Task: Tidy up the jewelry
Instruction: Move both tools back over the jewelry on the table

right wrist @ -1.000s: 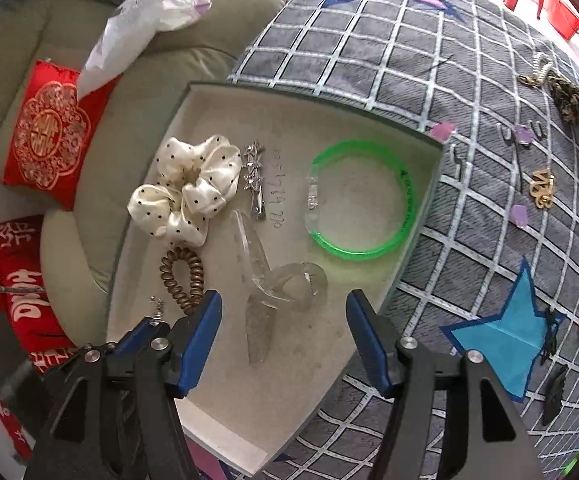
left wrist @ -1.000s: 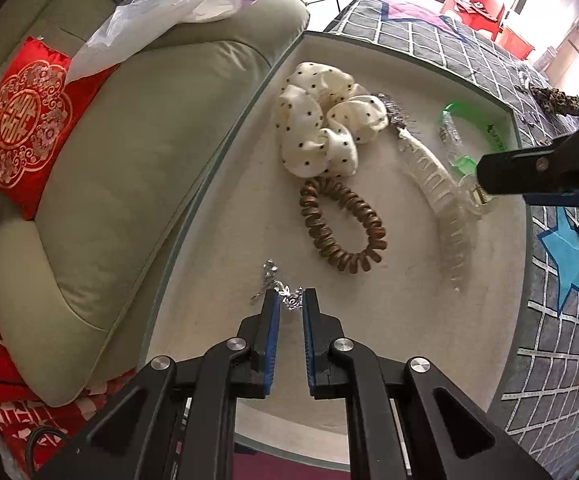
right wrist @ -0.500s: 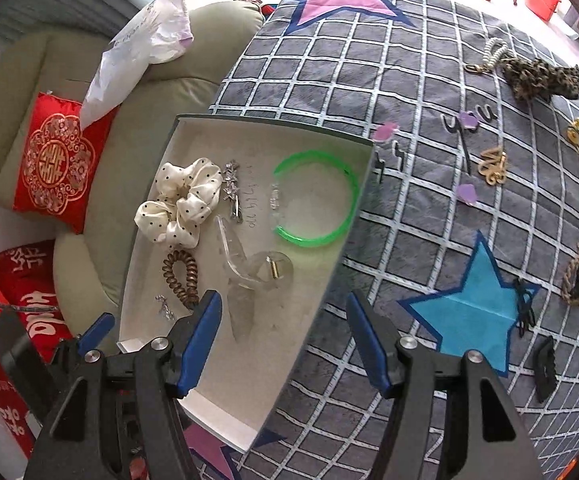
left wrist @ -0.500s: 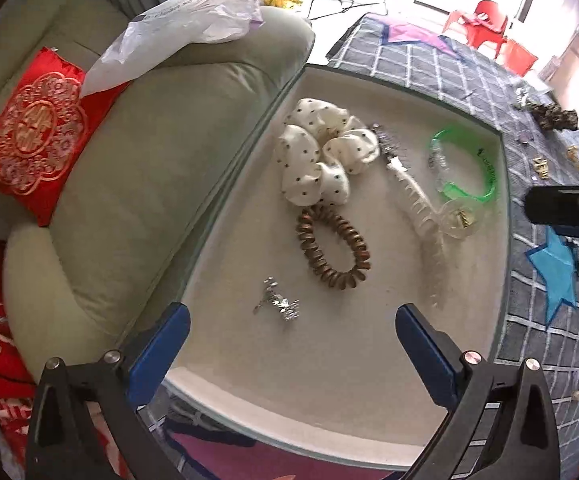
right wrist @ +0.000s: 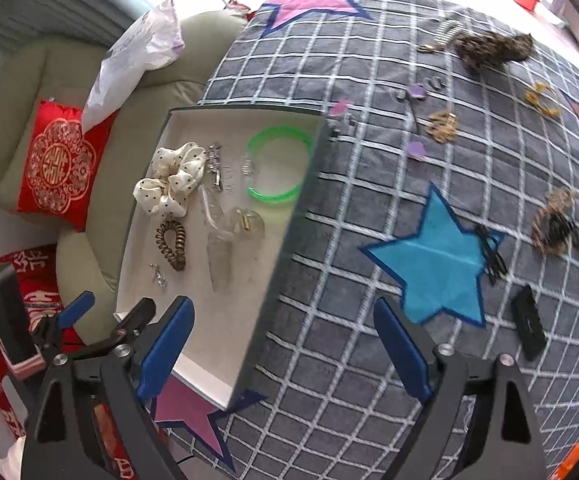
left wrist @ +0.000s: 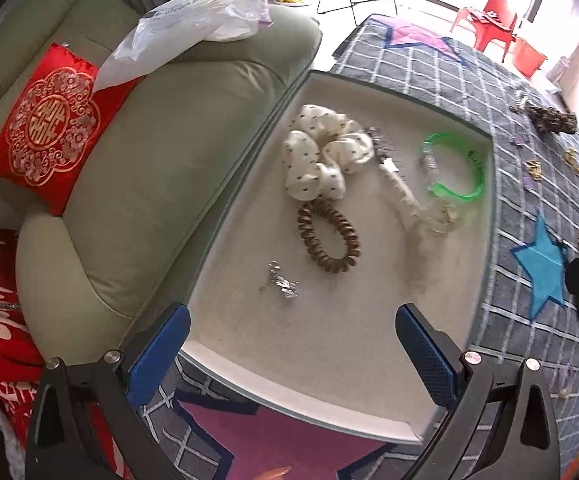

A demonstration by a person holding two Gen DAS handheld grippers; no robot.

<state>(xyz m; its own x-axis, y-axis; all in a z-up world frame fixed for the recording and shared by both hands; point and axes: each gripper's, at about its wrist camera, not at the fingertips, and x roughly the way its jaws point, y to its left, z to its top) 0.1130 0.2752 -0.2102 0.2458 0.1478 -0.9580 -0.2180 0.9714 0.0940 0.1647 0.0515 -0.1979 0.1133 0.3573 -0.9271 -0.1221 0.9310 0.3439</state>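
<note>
Left wrist view: the left gripper [left wrist: 291,344] hangs over the near edge of the tray [left wrist: 489,216], jaws spread wide with nothing between them. A small silver earring [left wrist: 281,282] lies on the tray floor just beyond the jaws, apart from both pads; judged a finished drop, with the jaws parted to let it go. Further into the tray lie a brown coil tie [left wrist: 329,240], a dotted scrunchie [left wrist: 321,152], a clear claw clip [left wrist: 413,212] and, at the tray's far corner, a green bangle [left wrist: 455,166]. The sorted pieces sit loosely, most of them touching; none are stacked.

Right wrist view: the right gripper [right wrist: 283,354] has just been opening its jaws, and they stand wide and empty. It hangs over the cloth [right wrist: 369,80] just outside the tray's side wall, which suggests it is off to fetch another piece. Unsorted items remain on the cloth, well apart from the tray: a black clip [right wrist: 529,322], black pins [right wrist: 491,252], gold clips [right wrist: 443,124] and a leopard scrunchie [right wrist: 493,48]. Task judged partly done; much remains outside the tray.
</note>
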